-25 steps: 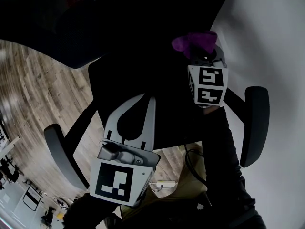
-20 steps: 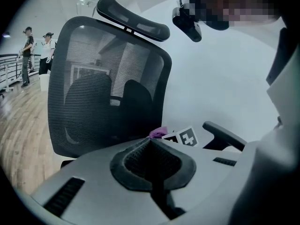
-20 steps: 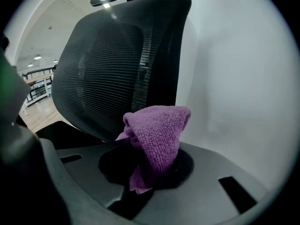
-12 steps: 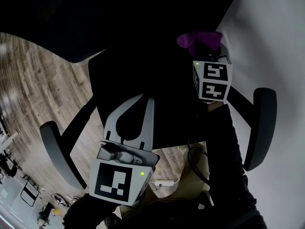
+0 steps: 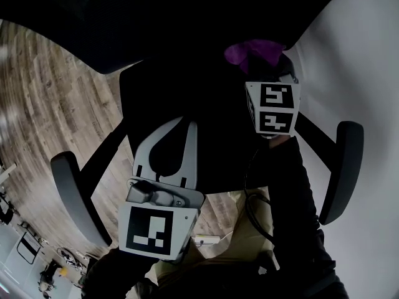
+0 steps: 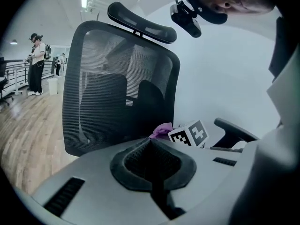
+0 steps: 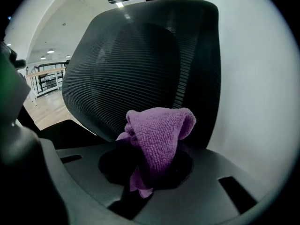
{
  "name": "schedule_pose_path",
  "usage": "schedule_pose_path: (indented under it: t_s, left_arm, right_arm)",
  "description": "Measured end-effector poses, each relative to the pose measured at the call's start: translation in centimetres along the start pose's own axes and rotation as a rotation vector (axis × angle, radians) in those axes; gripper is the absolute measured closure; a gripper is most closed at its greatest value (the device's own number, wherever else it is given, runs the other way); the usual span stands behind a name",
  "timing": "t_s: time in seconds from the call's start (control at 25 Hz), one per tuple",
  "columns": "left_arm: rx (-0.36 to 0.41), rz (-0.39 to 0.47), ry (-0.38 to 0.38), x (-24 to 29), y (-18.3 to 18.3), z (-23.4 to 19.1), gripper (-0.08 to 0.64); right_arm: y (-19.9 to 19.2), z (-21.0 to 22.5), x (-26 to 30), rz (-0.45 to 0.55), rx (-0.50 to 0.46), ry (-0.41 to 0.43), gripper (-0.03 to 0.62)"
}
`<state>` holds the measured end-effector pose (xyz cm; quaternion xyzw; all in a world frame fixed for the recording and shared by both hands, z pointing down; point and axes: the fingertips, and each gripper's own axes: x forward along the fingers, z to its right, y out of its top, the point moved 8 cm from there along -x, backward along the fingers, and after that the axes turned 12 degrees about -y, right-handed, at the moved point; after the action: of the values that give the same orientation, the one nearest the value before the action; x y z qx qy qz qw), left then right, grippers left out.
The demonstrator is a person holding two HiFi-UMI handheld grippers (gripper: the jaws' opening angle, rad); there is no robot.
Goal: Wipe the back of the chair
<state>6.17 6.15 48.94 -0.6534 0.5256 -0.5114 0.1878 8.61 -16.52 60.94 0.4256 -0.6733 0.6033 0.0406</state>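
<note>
- Purple terry cloth (image 5: 252,52) shows in the head view at the tip of the right gripper (image 5: 267,70), whose marker cube (image 5: 272,108) faces the camera.
- Head view: the cloth lies against the dark mass of the black chair (image 5: 199,104), on the side toward the white wall (image 5: 361,55). The chair's two armrests (image 5: 75,198) stick out on either side over the wooden floor (image 5: 56,123).
- Head view: the left gripper (image 5: 187,126) is held lower and nearer the person, over the chair's dark seat. Its pale jaws meet at the tips, with only a loop-shaped gap behind them.
- Left gripper view: the jaws are closed tip to tip with nothing between them. Beyond them the mesh chair back (image 6: 117,88) stands upright with its headrest (image 6: 140,20) on top.
- Left gripper view: the cloth (image 6: 161,130) and the right gripper's cube (image 6: 190,134) sit low beside the back's right edge. A person (image 6: 35,62) stands far off on the floor at the left.
- Right gripper view: the jaws are clamped on the cloth (image 7: 157,135), which bunches up above them and hangs a little below.
- Right gripper view: the chair back (image 7: 140,64) fills the frame just behind the cloth, at its lower part. Whether cloth and mesh touch cannot be made out.
</note>
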Motion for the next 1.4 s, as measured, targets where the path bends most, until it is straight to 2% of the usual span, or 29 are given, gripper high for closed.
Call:
schedule_pose_path:
  t_s: [0.28, 0.6, 1.12, 1.4]
  left_arm:
    - [-0.036, 0.026, 0.025, -1.2, 0.0, -2.2, 0.560]
    - [-0.059, 0.059, 0.059, -3.2, -1.5, -3.5, 0.560]
    - [-0.073, 0.081, 0.084, -4.4, -2.5, -3.9, 0.560]
    - [-0.091, 0.093, 0.092, -5.8, -2.4, -5.0, 0.560]
  right_arm:
    - [2.9, -3.9, 0.4, 0.042, -0.055, 0.074, 0.525]
    - [3.5, -7.7, -0.1, 0.080, -0.094, 0.130, 0.525]
    - [3.4, -9.4, -0.3, 0.095, -0.111, 0.154, 0.525]
    - [4.2, -11.8, -0.3, 0.095, -0.129, 0.180, 0.525]
